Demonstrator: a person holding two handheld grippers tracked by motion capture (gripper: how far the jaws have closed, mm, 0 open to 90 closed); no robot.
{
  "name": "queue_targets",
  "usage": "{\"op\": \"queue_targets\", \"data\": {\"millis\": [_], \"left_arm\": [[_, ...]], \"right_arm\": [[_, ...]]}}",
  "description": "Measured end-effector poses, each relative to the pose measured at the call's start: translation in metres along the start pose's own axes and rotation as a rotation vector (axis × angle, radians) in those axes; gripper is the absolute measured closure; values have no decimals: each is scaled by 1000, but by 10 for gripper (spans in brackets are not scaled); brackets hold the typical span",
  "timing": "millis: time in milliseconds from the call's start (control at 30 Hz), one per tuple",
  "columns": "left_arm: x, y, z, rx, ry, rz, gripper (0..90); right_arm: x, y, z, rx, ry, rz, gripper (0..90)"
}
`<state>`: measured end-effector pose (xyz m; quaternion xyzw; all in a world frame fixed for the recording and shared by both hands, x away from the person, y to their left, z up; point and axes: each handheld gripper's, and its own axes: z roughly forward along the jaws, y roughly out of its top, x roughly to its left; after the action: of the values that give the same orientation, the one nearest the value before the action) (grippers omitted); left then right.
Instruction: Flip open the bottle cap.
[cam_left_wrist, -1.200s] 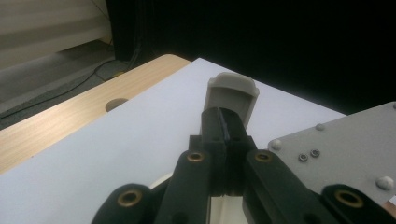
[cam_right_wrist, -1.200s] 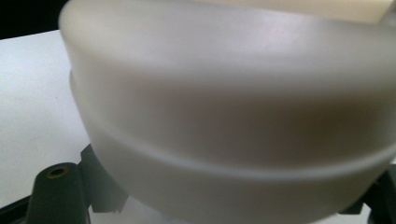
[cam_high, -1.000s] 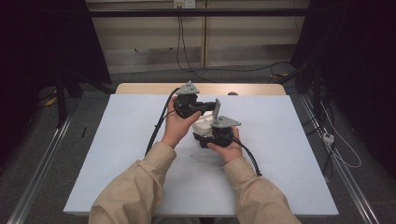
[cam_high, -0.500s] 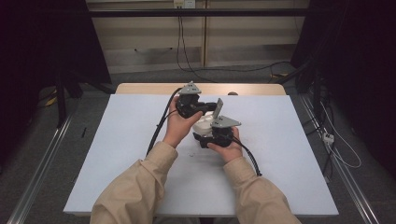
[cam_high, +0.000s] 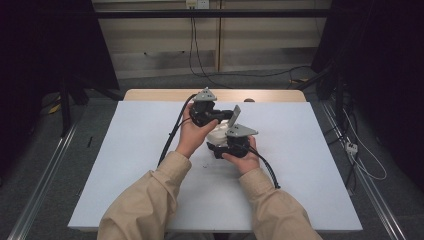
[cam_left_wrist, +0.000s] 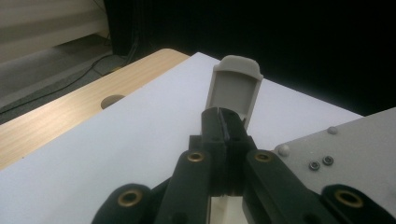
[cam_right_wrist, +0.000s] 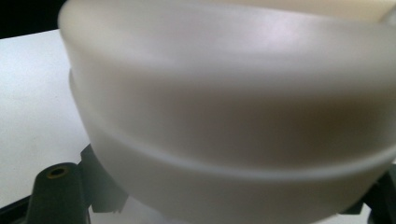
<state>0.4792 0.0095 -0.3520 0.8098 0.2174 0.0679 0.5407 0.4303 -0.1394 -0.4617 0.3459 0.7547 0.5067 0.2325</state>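
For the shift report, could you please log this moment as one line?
left gripper: shut on grey flap | right gripper: shut on white container | above table

A white, round-bodied plastic container (cam_high: 218, 134) is held just above the middle of the white tabletop (cam_high: 125, 165), with its smooth curved wall seen blurred at close range in the right gripper view. Its grey-beige flip lid (cam_left_wrist: 233, 88) is raised upright at about 1 o'clock from the body and is pinched at its lower edge.

I see a white sheet (cam_high: 300, 165) covering the counter (cam_high: 150, 94); bare wood shows along the far edge, with a round hole (cam_left_wrist: 112, 101) there.
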Motion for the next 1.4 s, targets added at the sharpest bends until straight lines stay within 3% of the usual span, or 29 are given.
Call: {"op": "queue_targets", "data": {"millis": [1400], "left_arm": [[3, -3, 16, 21, -18, -16, 900]], "right_arm": [[0, 0, 0, 3, 0, 1, 180]]}}
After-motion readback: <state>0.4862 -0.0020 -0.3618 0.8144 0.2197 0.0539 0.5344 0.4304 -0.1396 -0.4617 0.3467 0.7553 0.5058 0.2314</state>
